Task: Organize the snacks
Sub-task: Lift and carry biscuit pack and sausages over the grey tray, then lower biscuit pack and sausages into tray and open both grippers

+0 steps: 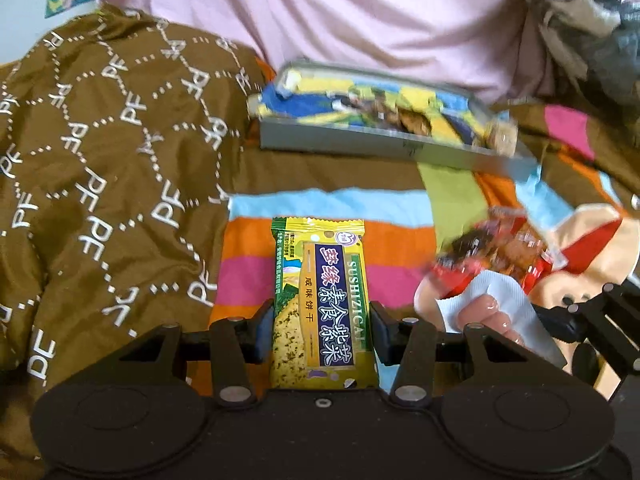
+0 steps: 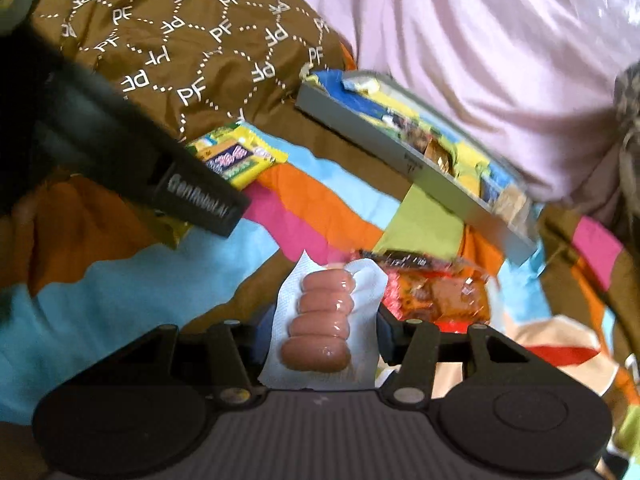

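**Left wrist view: both grippers carrying snacks**

Left gripper [image 1: 322,330] is clamping a yellow cracker pack [image 1: 322,304] between its jaws, holding it over the striped bedspread [image 1: 320,204]. Right gripper [image 2: 322,330] is squeezing a sausage pack [image 2: 322,320] the same way, just beside a red snack bag [image 2: 436,292]. Beyond both, a grey tray [image 1: 360,142] is sitting on the bedspread, holding more snacks.
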`<state>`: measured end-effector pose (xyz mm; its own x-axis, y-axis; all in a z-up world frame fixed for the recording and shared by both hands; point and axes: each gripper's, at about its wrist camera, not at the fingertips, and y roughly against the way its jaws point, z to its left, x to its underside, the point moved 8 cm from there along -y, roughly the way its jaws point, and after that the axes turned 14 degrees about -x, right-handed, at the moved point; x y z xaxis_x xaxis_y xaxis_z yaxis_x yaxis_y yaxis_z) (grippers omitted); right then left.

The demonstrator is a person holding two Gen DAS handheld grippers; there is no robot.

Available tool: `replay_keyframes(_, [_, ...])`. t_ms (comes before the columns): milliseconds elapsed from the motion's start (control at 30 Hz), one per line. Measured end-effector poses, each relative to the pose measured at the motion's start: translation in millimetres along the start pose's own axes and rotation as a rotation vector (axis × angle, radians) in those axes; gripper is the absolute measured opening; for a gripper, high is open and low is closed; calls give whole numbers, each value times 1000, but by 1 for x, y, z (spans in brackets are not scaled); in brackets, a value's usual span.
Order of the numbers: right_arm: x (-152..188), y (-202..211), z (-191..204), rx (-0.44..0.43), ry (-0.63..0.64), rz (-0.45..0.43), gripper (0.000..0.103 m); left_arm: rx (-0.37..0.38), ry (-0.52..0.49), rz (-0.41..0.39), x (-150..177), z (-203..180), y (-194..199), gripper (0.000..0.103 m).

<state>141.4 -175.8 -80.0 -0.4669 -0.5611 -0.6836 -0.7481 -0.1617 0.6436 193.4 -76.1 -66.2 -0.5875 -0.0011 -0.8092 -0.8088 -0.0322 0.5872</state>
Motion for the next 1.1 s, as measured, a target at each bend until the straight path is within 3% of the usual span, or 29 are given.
replay_keyframes(300, [-21, 21, -16, 110, 74, -108, 56, -28, 52, -78, -23, 1, 13, 50])
replay_keyframes(467, [-43, 40, -49, 204, 133, -203, 56, -25, 75, -119, -48, -6, 15, 50])
replay_keyframes(767, [-65, 30, -128, 282, -14, -292, 56, 20, 58, -129, -96, -46, 1, 50])
replay_keyframes(1100, [-50, 0, -201, 303, -251, -303, 57, 40, 96, -108, -144, -83, -41, 50])
